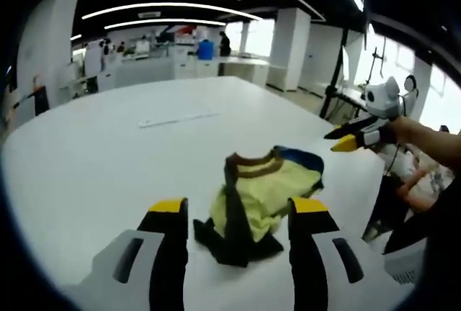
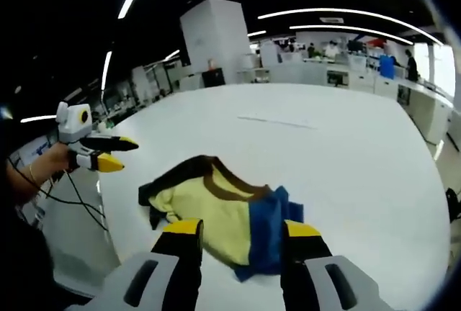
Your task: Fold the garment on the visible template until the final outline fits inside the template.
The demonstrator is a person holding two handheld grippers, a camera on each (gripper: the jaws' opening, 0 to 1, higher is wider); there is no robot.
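— Tabletop first: what is it like?

— White table (image 1: 108, 160), broad and smooth, with rounded corners. It stands in an open office with white columns, long ceiling light strips and desks along the far side; a few people are back there, too small to make out. A blue bin (image 1: 206, 50) sits among the far desks.

— Anything else on the surface?

— A thin pale strip (image 1: 180, 118) lies flat, well beyond the cloth. I cannot tell what it is.

— And the garment?

— The garment (image 1: 263, 192) lies crumpled near the table's edge: yellow body, brown collar, a blue part and black sleeves, bunched rather than spread. In the right gripper view it (image 2: 223, 214) sits just ahead of the jaws, blue part nearest.

— The grippers?

— The left gripper (image 1: 241, 214) has its jaws set wide apart with nothing between them, above the table just short of the cloth. The right gripper (image 2: 241, 228) is likewise spread and empty; its tips overlap the garment's near edge, but I cannot tell whether they touch it. In the left gripper view, the right gripper (image 1: 353, 138) hangs off to the side, held by a hand (image 1: 403, 129).

— Anything in the way?

— Black cables (image 2: 72, 196) hang beside the table's edge.
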